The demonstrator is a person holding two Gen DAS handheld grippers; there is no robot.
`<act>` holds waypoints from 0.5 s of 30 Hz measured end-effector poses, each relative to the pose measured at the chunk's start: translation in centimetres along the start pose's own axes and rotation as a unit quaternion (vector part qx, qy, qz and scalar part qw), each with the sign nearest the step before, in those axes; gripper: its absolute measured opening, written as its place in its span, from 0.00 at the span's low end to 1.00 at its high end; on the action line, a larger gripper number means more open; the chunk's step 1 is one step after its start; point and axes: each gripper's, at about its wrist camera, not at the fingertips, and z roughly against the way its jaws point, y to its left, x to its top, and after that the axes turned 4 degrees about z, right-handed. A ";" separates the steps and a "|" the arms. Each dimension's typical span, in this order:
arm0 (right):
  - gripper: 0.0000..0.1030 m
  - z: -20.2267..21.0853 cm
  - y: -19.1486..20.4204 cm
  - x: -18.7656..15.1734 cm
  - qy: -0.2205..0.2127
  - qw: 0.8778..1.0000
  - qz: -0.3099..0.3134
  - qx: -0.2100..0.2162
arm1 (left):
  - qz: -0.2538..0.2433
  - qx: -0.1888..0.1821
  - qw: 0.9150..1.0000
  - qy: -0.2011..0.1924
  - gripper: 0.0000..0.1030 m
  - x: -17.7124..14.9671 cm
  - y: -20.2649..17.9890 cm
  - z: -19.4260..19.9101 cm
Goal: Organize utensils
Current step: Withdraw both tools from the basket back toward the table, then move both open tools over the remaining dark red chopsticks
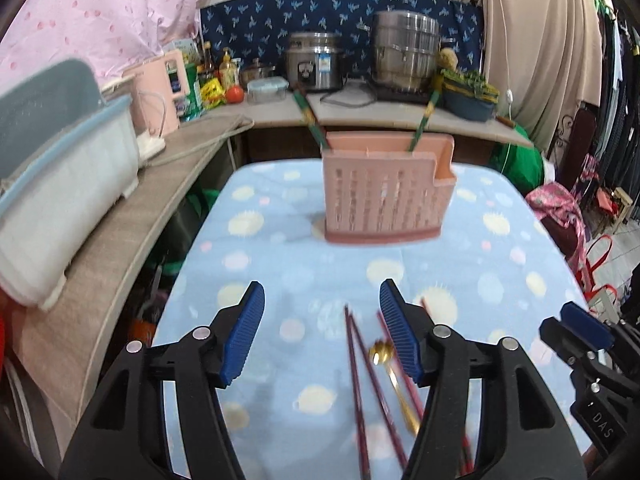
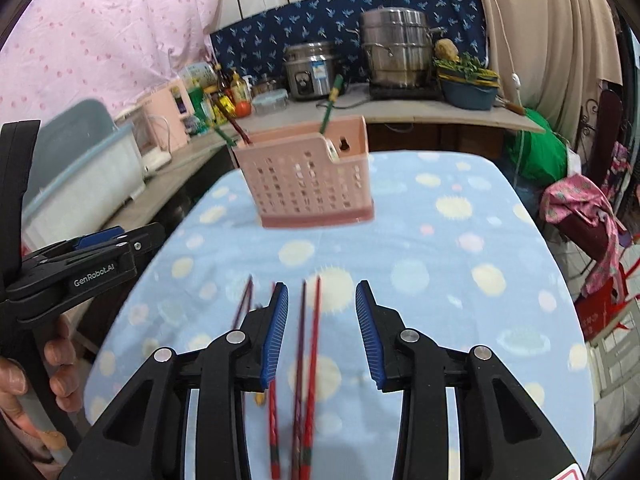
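My left claw (image 1: 322,300) stands open with ribbed blue pads, and its view alone shows a gold spoon (image 1: 394,384) lying among the dark red chopsticks (image 1: 366,380) on the fleecy dotted table (image 1: 280,216). My right claw (image 2: 322,300) is open too, its pads either side of two red chopsticks (image 2: 310,360) — here I read "GenRobot.AI" on the other claw's side. Beyond stands the pink slotted plastic holder (image 2: 310,178), green-handled utensils upright inside.
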 end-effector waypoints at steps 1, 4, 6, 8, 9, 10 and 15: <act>0.34 0.0 0.0 -0.9 0.006 1.000 0.001 -0.004 | 0.001 0.000 1.000 0.008 0.55 -1.0 0.1 -0.1; 0.34 -0.1 0.1 -3.3 0.024 1.000 -0.002 -0.008 | -0.002 -0.001 0.999 0.033 0.55 -3.6 0.2 -0.4; 0.33 -0.1 0.1 -4.9 0.037 0.999 -0.005 -0.008 | -0.006 0.002 0.999 0.046 0.55 -4.9 0.2 -0.6; 0.33 -0.2 0.3 -6.2 0.048 0.999 -0.004 -0.009 | -0.004 0.003 0.998 0.060 0.55 -6.1 0.3 -0.8; 0.34 -0.3 0.4 -6.9 0.052 0.999 -0.003 -0.010 | -0.003 0.003 0.998 0.066 0.55 -6.7 0.4 -0.8; 0.33 -0.4 0.5 -7.3 0.056 0.998 -0.002 -0.011 | -0.002 0.004 0.998 0.069 0.55 -7.3 0.5 -0.9; 0.33 -0.8 0.7 -9.1 0.072 0.997 -0.007 -0.013 | -0.003 0.008 0.996 0.085 0.55 -9.4 0.6 -1.0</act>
